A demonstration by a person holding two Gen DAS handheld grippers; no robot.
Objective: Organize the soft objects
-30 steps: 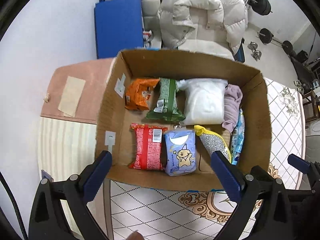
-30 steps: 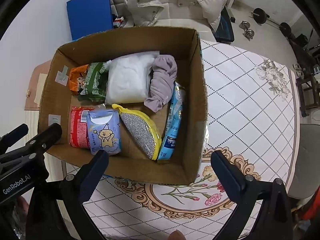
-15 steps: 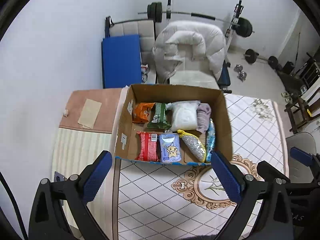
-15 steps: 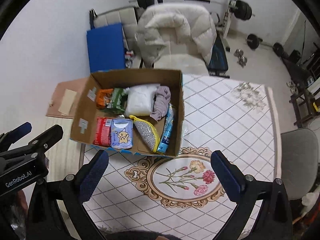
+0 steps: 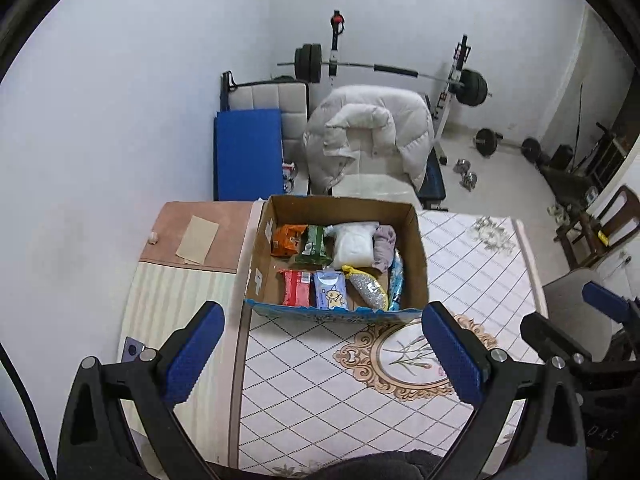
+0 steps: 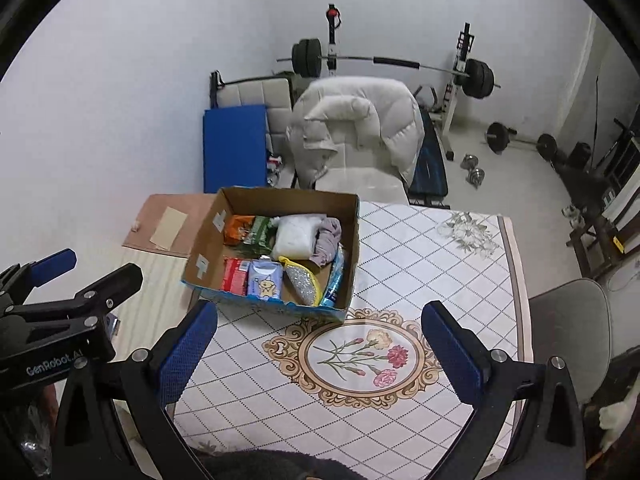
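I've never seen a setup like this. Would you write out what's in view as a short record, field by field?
container: cardboard box on a patterned tablecloth
back row: orange packet, green packet, white bag, purple cloth
front row: red packet, blue pack, scouring pad, blue sleeve
left gripper: open, holding nothing
right gripper: open, holding nothing
behind table: white jacket on a chair

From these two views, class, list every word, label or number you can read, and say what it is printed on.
"GenRobot.AI": on the left gripper body, seen in the right wrist view.
Print on the packets in the cardboard box: too small to read.
White stickers on the box wall: no legible text.
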